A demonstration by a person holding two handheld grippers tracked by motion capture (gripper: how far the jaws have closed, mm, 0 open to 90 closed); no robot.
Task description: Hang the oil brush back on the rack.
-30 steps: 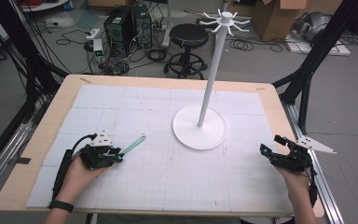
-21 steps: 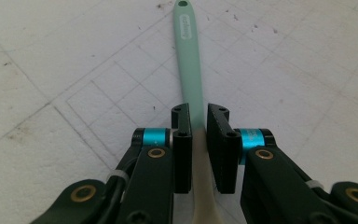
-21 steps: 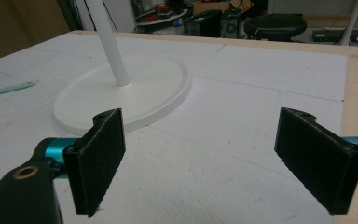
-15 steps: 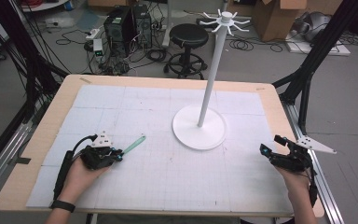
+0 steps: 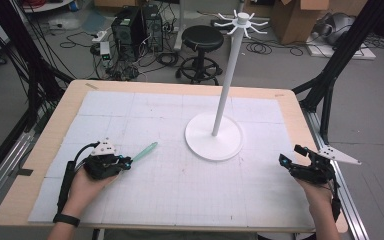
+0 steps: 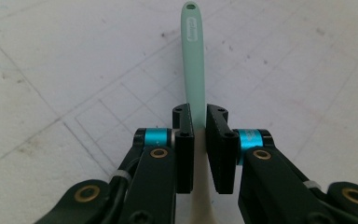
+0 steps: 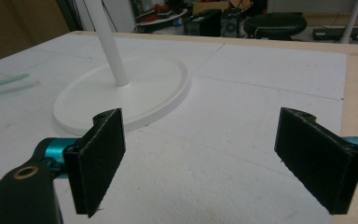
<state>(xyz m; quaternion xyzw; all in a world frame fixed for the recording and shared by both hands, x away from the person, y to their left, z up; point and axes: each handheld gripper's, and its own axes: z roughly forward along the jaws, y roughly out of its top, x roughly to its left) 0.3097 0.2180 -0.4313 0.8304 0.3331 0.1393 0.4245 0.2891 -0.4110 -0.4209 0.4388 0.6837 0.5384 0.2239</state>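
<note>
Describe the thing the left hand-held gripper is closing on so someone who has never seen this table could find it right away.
Start at the tall white stand with the round base near the middle of the white gridded mat. To its left a slim mint-green handle lies flat, one end between the jaws of the left hand-held gripper, which have just been closing on it. It is the one coloured item on the mat, with a small hole at its free tip.

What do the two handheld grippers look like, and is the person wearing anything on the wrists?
Both the left gripper and right gripper are black, with flat black jaw pads, cyan collars and brass-coloured pivot pins. Each carries a grey three-cornered plate and trails a black cable. A black wristband sits on the left wrist.
</note>
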